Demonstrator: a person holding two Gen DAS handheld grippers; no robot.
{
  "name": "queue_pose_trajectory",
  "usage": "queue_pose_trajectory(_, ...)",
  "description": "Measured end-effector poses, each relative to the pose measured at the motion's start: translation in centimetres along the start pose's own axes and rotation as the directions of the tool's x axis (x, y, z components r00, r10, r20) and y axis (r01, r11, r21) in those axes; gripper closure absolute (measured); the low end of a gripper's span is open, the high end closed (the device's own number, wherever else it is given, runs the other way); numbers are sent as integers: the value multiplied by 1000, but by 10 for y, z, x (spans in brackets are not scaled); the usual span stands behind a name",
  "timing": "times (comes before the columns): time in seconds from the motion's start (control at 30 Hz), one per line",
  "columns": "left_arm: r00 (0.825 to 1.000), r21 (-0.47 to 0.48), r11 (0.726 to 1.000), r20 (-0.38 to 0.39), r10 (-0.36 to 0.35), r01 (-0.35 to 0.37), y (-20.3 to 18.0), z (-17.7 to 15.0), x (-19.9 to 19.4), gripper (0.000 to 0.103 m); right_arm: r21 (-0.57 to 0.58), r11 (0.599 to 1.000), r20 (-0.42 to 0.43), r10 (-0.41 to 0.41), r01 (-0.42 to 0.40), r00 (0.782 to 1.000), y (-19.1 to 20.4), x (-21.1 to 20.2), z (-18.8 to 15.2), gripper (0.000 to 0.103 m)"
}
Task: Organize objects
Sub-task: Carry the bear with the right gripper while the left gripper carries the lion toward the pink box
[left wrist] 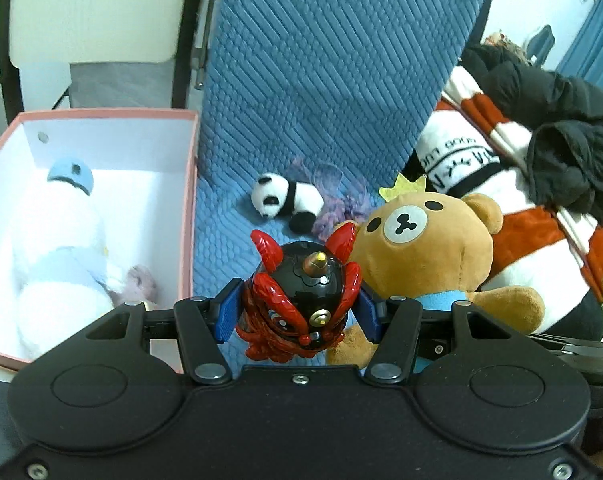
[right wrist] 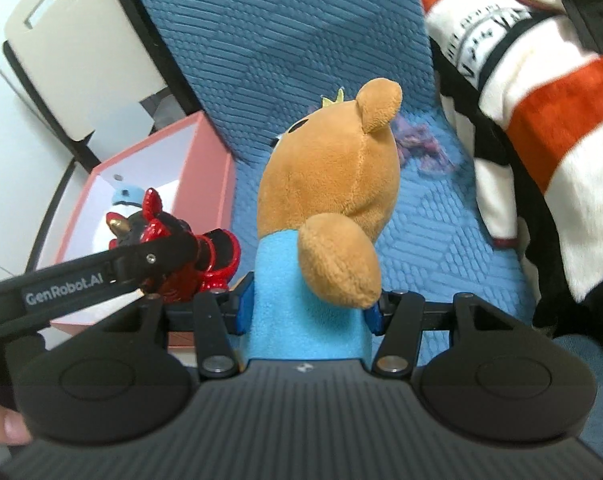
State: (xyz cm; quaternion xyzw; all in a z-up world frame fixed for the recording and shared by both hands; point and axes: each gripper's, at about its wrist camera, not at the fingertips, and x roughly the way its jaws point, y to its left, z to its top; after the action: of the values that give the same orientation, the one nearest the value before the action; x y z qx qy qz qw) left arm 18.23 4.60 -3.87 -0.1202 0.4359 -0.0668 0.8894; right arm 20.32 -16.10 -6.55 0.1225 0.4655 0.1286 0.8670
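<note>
My left gripper [left wrist: 297,312] is shut on a red and black horned toy figure [left wrist: 301,300], held just right of the pink box [left wrist: 187,208]; the figure also shows in the right wrist view [right wrist: 173,248]. My right gripper [right wrist: 307,308] is shut on the blue body of a brown plush bear [right wrist: 333,184], which also shows in the left wrist view [left wrist: 429,248]. The pink box [right wrist: 217,184] holds a white plush with a blue cap [left wrist: 57,232]. A small panda plush [left wrist: 285,200] lies on the blue quilted cover [left wrist: 321,80].
A purple yarn tuft [left wrist: 341,200] lies behind the panda. A red and white striped blanket [left wrist: 521,200] and dark clothing [left wrist: 561,140] pile at the right. A white appliance [right wrist: 73,52] stands behind the box.
</note>
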Motion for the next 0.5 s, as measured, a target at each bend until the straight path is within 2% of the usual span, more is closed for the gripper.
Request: queue_pose_trajectory(0.5,993,-27,999,115,27,-25,47,69,-59,48,-106,991,42,89,-84,995,78,-24,56,48)
